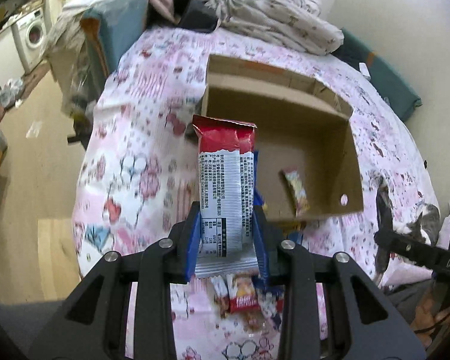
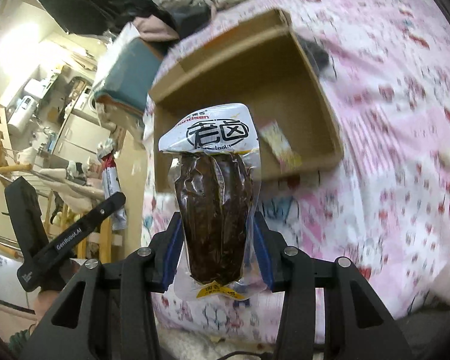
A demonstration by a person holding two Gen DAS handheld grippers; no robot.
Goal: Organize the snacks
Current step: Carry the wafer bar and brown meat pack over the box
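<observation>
While clamping a red-and-white snack bar [image 1: 225,186] in the left gripper [image 1: 228,210] and a vacuum-packed brown snack [image 2: 216,210] in the right gripper [image 2: 217,225], carrying toward cardboard box [image 1: 352,156]; next likely lowering inside, then releasing

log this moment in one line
left claw: red pack | right claw: brown pouch | box: one snack

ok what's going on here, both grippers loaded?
Yes. A person is sorting snacks on a pink patterned bedspread. The left hand-held gripper is shut on a red-and-white snack packet; the right hand-held gripper is shut on a vacuum-sealed brown braised snack pouch. Both are held up in front of an open cardboard box, which has one small packet inside. More packets lie on the bedspread.
</observation>
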